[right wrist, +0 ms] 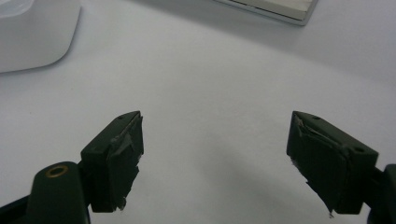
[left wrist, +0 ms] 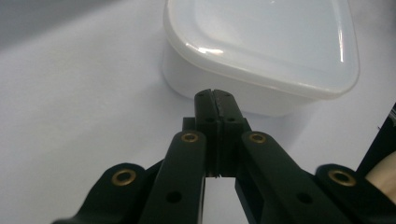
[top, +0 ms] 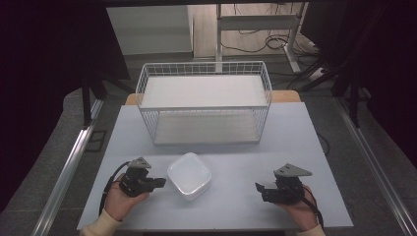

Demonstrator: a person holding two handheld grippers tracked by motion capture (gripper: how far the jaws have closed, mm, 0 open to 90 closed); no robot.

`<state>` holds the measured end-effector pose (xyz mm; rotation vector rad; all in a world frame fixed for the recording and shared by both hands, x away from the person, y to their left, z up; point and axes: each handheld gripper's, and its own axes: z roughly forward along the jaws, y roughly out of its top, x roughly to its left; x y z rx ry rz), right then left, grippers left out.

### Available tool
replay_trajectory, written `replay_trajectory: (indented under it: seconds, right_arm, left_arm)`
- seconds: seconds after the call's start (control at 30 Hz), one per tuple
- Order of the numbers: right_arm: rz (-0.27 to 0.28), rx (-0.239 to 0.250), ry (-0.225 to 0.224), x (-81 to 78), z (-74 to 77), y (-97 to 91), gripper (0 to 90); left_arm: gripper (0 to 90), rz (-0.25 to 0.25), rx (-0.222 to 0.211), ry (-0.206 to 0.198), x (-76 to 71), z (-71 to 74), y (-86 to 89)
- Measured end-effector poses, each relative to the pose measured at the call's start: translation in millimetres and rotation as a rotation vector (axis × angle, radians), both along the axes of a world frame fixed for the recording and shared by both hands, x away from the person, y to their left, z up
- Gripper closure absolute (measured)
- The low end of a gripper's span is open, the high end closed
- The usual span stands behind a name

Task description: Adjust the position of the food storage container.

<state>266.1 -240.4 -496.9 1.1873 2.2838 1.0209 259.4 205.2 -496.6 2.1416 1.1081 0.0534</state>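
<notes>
High view: a person at a pale table [top: 236, 196] works a gripper in each hand, with a lidded white box [top: 189, 175] lying between them near the front edge and a wire basket [top: 204, 101] standing well behind it. The left gripper [top: 160, 183] points at the box's left side with its jaws clenched on nothing; in the left gripper view the closed tips [left wrist: 215, 100] sit just short of the box [left wrist: 261, 51] wall, below the lid's rim, and whether they touch it cannot be told. The right gripper [top: 260, 189] rests well apart to the right, jaws released and wide, with bare tabletop between them in the right gripper view, where a corner of the box [right wrist: 32, 32] shows at upper left.

The risk from here, as it looks: a closed left gripper can only push, not lift. A nudge against the wall would likely slide the light box to the right or spin it, since nothing braces its far side. A push landing higher, under the rim, could pop the lid or tip the box. The right gripper would need to close in first to steady it.
</notes>
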Motion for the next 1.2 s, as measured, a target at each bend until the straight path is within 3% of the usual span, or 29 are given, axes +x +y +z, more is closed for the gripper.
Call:
replay_trajectory:
  seconds: [0.27,0.53,1.2]
  right_arm:
    - [-0.001,0.000,-0.001,0.4,-0.1,-1.6,18.9]
    - [0.000,-0.001,-0.001,0.5,-0.1,-1.4,18.9]
    - [0.001,-0.003,0.004,0.5,-0.2,-1.6,19.0]
  left_arm:
    - [89.9,0.012,0.030,0.004,15.7,0.0,-12.1]
    - [89.9,0.029,0.014,0.024,30.7,-6.6,-15.8]
    - [89.9,0.012,-0.005,0.009,60.2,-4.1,-48.3]
